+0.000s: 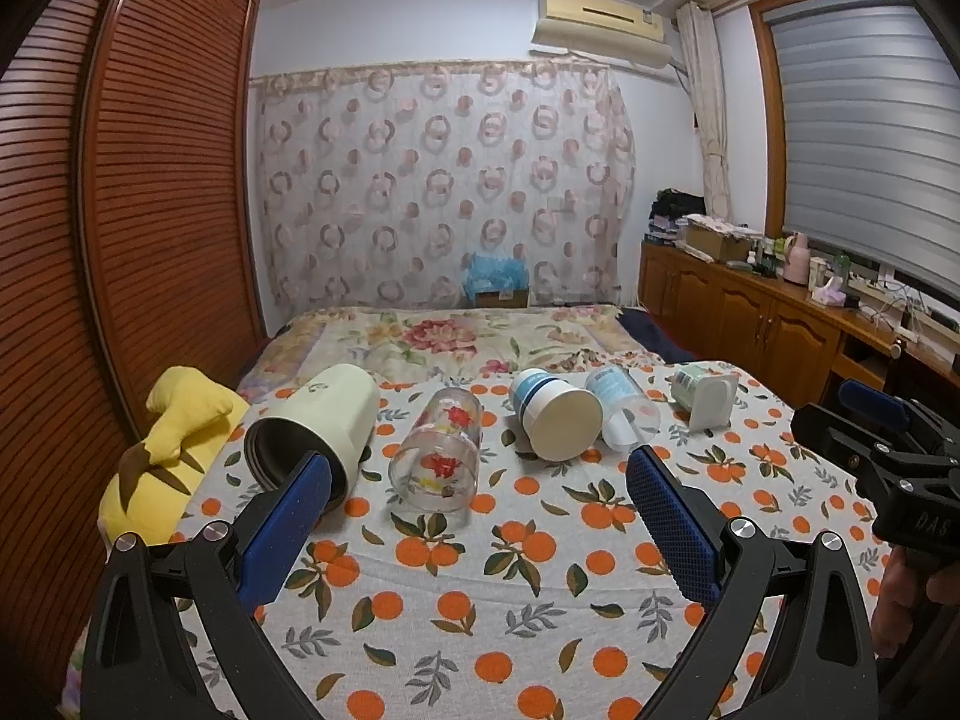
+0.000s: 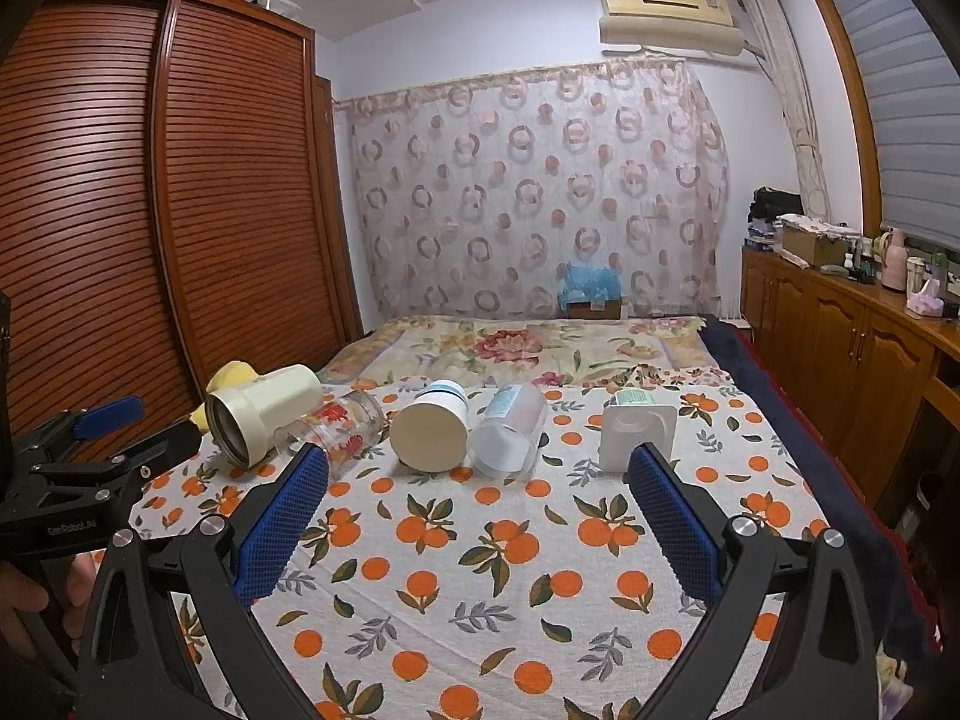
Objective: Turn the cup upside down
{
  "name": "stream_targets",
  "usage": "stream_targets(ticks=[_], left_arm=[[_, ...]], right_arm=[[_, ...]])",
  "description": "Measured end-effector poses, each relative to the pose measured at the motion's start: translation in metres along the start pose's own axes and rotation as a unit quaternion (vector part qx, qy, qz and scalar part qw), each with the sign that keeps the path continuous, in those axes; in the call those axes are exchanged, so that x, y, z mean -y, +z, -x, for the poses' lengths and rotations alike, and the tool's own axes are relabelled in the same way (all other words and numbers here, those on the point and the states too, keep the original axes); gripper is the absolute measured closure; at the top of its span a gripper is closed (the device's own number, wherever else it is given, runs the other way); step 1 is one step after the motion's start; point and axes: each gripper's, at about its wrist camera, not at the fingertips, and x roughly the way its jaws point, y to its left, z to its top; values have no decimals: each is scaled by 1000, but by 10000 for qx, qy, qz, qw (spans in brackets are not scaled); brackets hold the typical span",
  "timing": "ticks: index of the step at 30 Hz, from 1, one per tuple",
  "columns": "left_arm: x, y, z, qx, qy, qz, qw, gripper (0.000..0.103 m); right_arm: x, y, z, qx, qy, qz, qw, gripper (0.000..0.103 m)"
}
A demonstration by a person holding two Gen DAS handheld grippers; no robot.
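An orange-print bedspread covered the bed, and on it five cups lay on their sides in a row — a cream mug, a flowered glass, a blue-banded white cup, a clear plastic cup and a square white cup. The left gripper and the right gripper hung over the cloth, jaws apart, holding nothing.

Five cups lie tipped on their sides in a row: cream mug, floral glass, blue-banded cup, clear cup, white square-based cup.
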Motion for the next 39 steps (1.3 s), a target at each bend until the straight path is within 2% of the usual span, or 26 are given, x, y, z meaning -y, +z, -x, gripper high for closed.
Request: stream_targets(ticks=[9, 25, 31, 39], left_arm=[[5, -3, -33, -308, -212, -186, 9991, 8], [26, 5, -89, -734, -850, -534, 9922, 8], [33, 10, -111, -894, -1077, -635, 9881, 8], [45, 14, -131, -1095, -1324, -743, 9823, 8]], right_arm=[[26, 6, -31, -302, -121, 159, 9993, 6], [97, 48, -124, -1339, -288, 308, 9901, 20], [119, 62, -172, -1805, -302, 290, 9827, 24], [141, 62, -237, -2636, -228, 123, 9643, 32]])
